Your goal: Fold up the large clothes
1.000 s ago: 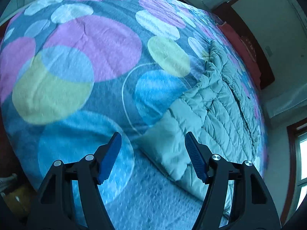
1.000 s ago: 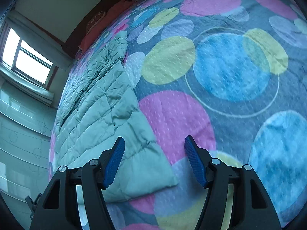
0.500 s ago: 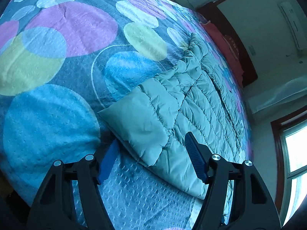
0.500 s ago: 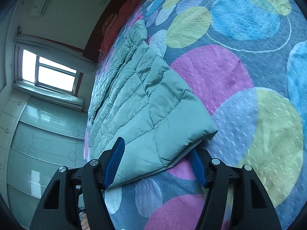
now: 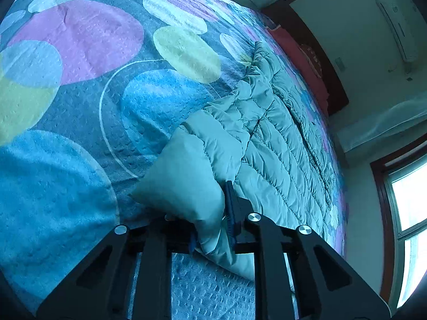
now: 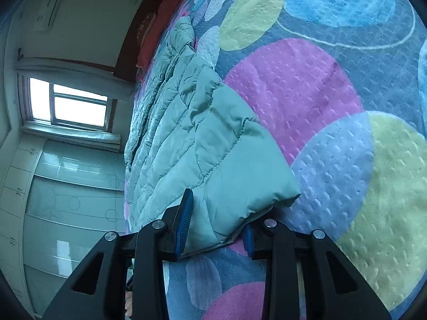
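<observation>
You are closing the left gripper (image 5: 213, 229) and right gripper (image 6: 214, 233) on the near hem corners of the quilted jacket (image 5: 269, 154), lying lower centre on the bed (image 5: 80, 106); jaws nearly shut, padding bunching between them. Be gathering both layers evenly before lifting.

Home bedroom. Bed covered by a bedspread (image 5: 88, 98) with big coloured circles fills most of both views, dark wooden headboard (image 5: 307, 53) at upper right of the left wrist view, red pillow (image 5: 299, 56) against it. Wall-mounted air conditioner (image 5: 397, 24) upper right. Window (image 6: 77, 106) with wooden frame at left of the right wrist view, glossy wardrobe doors (image 6: 66, 186) below it (circle pattern on the panels)
</observation>
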Demonstrator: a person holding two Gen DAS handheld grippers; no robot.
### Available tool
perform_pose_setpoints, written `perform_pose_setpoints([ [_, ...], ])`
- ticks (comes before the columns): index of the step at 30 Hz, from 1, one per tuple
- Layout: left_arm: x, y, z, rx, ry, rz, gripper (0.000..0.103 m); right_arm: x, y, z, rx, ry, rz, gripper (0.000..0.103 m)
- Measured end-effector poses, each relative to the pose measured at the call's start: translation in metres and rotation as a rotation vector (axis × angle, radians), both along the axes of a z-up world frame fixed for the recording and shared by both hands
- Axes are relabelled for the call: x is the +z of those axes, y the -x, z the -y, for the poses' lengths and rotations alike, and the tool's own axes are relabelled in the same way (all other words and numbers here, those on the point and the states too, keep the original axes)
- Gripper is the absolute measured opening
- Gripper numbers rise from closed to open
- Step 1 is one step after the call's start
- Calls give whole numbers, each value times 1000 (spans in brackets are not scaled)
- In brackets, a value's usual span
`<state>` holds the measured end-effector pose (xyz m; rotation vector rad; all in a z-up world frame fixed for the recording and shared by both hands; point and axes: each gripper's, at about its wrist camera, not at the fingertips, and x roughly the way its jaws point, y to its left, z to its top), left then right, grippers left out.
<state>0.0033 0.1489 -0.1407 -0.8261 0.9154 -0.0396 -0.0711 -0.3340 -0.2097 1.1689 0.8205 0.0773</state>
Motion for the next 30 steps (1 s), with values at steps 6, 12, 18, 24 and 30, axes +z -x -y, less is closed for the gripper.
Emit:
perform_pose_setpoints([
  [6,15,-2,-2,-18,-5,44,4,7,1,-4,-32,40,38,4],
  [12,62,-17,3,-48,-8,175,2,57,-11,-9,-13,178,177,4],
  [18,99,-71,17,-59,-52,239,2,97,-58,-3,1,199,278,4],
  [24,123,-153,33,-66,-126,262,2,128,-142,11,-5,223,332,4],
  [30,123,-242,50,-64,-188,237,2,138,-232,27,-15,254,321,4],
])
